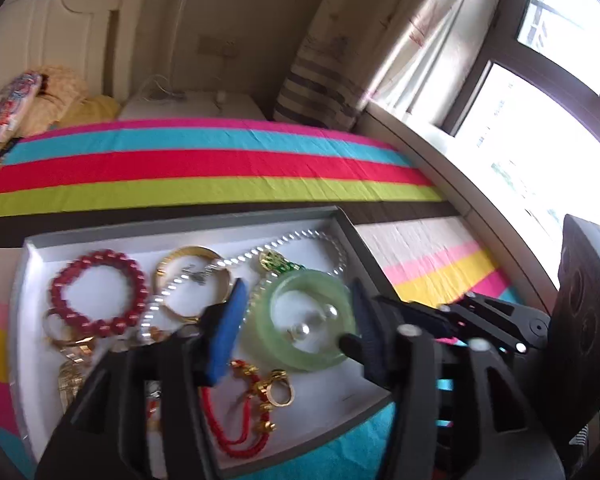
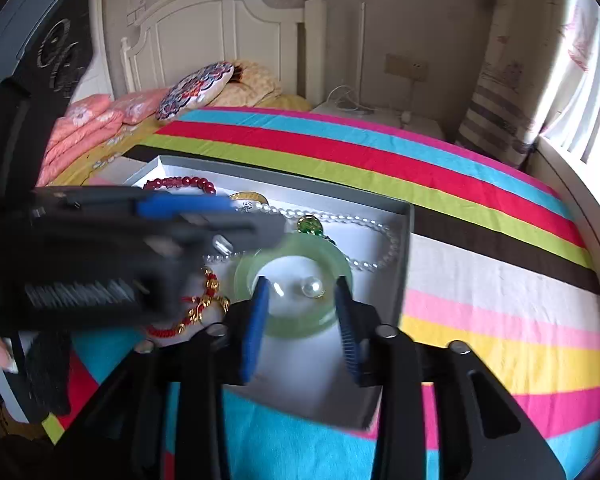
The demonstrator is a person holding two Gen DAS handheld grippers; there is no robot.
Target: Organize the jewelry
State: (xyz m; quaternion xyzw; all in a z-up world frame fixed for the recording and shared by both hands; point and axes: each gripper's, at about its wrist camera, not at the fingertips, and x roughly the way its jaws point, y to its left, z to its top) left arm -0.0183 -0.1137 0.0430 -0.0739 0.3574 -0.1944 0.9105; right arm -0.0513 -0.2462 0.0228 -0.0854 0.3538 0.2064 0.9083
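A shallow grey tray (image 1: 188, 224) sits on the striped bedspread (image 1: 220, 164), and the jewelry is spread over its white floor. The left tool (image 1: 296, 324) hangs over the tray with its blue pads well apart, gripping nothing; the green jade bangle (image 1: 278, 332) lies flat between them, with two loose pearls (image 1: 318, 320) inside its ring. From the bangle, the red bead bracelet (image 1: 98, 292) is at nine o'clock, the gold bangle (image 1: 188, 286) between the two, the pearl necklace (image 1: 236, 260) running up toward twelve, and a red cord with gold charms (image 1: 240, 412) at seven. The right tool (image 2: 300, 320) comes in from the near edge of the tray, its pads also parted and empty, straddling the near arc of the bangle without pressing on it.
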